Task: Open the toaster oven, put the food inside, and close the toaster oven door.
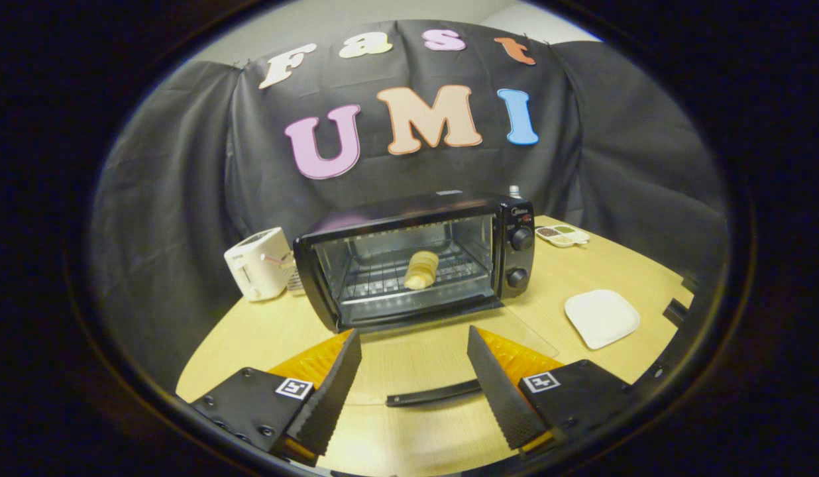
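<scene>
A black toaster oven [449, 205] stands on the wooden table [250, 331] beyond my fingers. Its glass door [509, 334] lies folded down flat toward me, with the black door handle [433, 394] lying between my fingertips. A pale bread roll [421, 269] rests on the wire rack inside the oven. My gripper [414, 391] is open, the two black ribbed fingers [330, 391] spread wide on either side of the handle and touching nothing.
A white toaster [258, 264] sits left of the oven. A white square plate [601, 317] lies on the table to the right. A small divided dish [563, 234] of seasonings sits behind the oven's right side. Black cloth walls the booth.
</scene>
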A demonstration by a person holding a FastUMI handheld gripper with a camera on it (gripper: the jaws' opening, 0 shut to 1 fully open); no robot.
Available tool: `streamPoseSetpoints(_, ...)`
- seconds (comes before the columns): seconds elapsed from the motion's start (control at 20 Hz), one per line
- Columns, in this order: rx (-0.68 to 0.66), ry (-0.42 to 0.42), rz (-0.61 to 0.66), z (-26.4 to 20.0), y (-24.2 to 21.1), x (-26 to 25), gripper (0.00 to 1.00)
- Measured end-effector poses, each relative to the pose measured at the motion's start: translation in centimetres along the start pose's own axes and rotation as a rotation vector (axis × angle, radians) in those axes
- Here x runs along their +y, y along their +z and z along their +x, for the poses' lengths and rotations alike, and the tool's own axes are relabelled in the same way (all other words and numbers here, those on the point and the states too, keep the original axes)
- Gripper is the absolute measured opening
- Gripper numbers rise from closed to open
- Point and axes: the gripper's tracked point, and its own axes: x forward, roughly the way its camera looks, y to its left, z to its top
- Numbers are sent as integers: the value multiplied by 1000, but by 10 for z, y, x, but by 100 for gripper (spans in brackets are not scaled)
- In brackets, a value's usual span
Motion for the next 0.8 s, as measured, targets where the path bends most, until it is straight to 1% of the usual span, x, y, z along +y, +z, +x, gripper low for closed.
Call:
streamPoseSetpoints(0.1, 19, 6, -36, -10, -13, 1, 98)
streamPoseSetpoints(0.35, 28, 50, -54, -31, -36, 2, 97)
streamPoseSetpoints(0.45, 38, 65, -79, -33, -48, -4, 97)
streamPoseSetpoints(0.55, 62, 62, -108, -37, -63, -14, 97)
streamPoseSetpoints(0.7, 80, 68, -71, -38, -72, -19, 97)
streamPoseSetpoints(0.8, 104, 56, -60, -37, -80, -27, 97)
